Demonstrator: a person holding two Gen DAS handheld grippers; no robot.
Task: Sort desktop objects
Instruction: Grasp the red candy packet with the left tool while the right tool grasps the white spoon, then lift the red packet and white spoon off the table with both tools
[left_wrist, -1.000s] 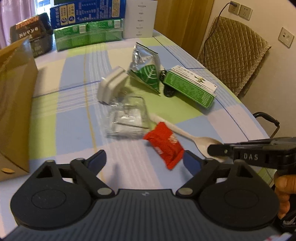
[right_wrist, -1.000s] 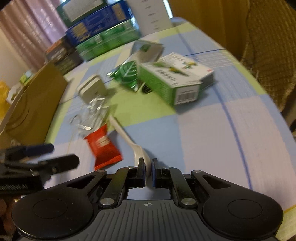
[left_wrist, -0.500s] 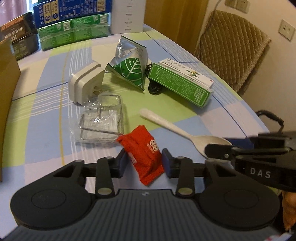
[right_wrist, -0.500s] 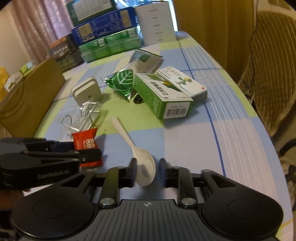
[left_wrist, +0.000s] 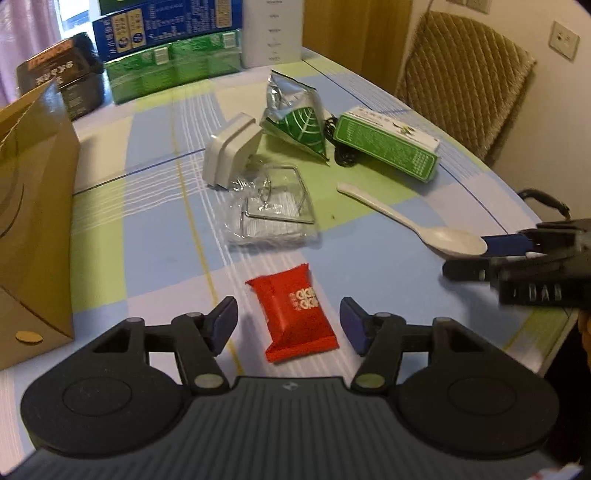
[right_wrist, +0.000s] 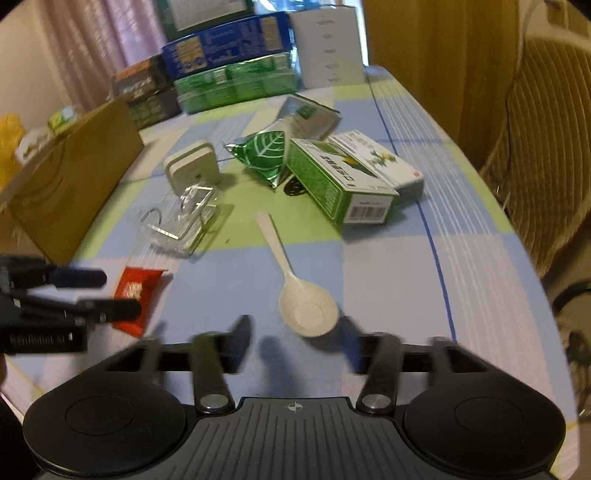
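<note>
Left wrist view shows our left gripper (left_wrist: 288, 325) spread around the packet (left_wrist: 293, 314), right gripper (right_wrist: 295, 343) spread by the spoon (right_wrist: 301, 295); we judge closing comes next.

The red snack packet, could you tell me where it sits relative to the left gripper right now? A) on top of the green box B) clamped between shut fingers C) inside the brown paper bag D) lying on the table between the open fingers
D: in the left wrist view the red snack packet lies flat on the tablecloth between the wide-open fingers of the left gripper, with a gap on each side.
</note>
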